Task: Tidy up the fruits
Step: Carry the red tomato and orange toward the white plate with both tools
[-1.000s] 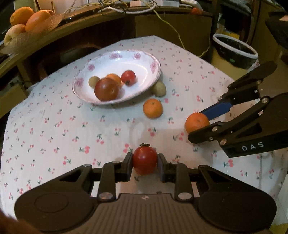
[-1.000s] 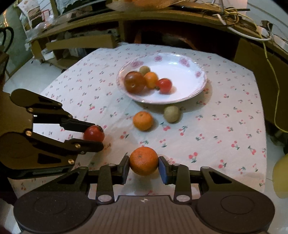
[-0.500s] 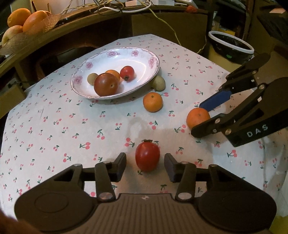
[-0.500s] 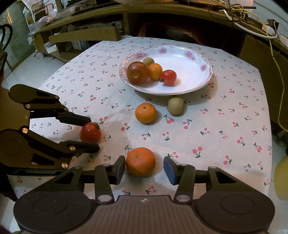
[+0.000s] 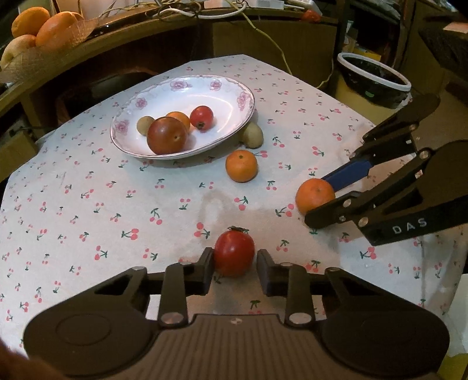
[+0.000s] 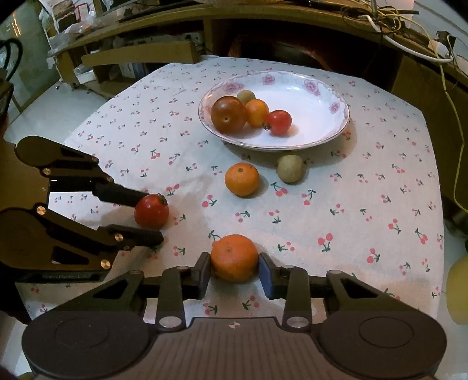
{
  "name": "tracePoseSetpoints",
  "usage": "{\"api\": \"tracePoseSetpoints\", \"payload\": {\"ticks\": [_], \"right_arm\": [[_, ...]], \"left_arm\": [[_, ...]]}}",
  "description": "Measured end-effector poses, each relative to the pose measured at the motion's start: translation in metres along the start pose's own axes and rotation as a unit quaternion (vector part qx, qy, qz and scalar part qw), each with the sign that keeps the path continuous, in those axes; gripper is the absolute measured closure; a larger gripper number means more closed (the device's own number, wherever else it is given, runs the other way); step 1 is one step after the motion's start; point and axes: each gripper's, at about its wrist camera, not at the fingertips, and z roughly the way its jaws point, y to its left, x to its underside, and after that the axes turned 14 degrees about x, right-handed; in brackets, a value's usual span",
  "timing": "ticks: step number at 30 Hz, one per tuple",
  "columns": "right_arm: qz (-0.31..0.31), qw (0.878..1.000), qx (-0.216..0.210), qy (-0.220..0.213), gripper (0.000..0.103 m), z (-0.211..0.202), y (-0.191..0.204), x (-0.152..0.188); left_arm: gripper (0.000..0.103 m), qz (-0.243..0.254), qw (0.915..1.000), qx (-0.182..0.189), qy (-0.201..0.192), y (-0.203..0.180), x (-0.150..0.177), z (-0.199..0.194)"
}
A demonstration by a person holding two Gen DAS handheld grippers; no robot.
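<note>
A red tomato [image 5: 234, 252] sits on the cherry-print tablecloth between the fingers of my left gripper [image 5: 235, 270]; a small gap shows on its right side. An orange mandarin [image 6: 234, 257] sits between the fingers of my right gripper [image 6: 235, 273], touching both pads. A white flowered plate [image 6: 316, 128] holds a dark tomato [image 6: 228, 114], a small orange fruit [image 6: 256, 112], a red tomato [image 6: 278, 122] and a small tan fruit [image 6: 245, 96]. A second mandarin [image 6: 242, 179] and a tan fruit [image 6: 290, 168] lie in front of the plate.
A wooden shelf curves behind the table, with a basket of oranges [image 5: 38, 26] at its left. A black bin with a white rim [image 5: 373, 80] stands on the floor to the right. Cables [image 6: 409, 38] run along the shelf.
One second ago both grippers were closed on their fruit. Half a second ago both were wide open. Now the fingers have narrowed around the tomato and the mandarin again.
</note>
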Motion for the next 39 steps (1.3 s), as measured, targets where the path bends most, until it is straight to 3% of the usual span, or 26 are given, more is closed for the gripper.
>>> {"api": "tracePoseSetpoints", "payload": {"ticks": [9, 20, 31, 39], "right_arm": [[0.005, 1.000, -0.003, 0.003, 0.069, 0.000, -0.001, -0.002], [0.024, 0.999, -0.004, -0.020, 0.069, -0.007, -0.005, -0.016], [0.049, 0.997, 0.004, -0.054, 0.069, -0.012, -0.015, -0.044], [0.062, 0.996, 0.013, -0.062, 0.068, 0.002, -0.021, -0.074]], "left_arm": [[0.069, -0.006, 0.9999, 0.007, -0.007, -0.001, -0.008, 0.000], [0.069, -0.010, 0.9990, 0.002, -0.043, 0.004, -0.032, -0.011], [0.069, -0.021, 0.9968, -0.018, -0.075, 0.021, -0.061, -0.018], [0.071, -0.042, 0.9961, -0.034, -0.070, 0.041, -0.072, -0.008]]}}
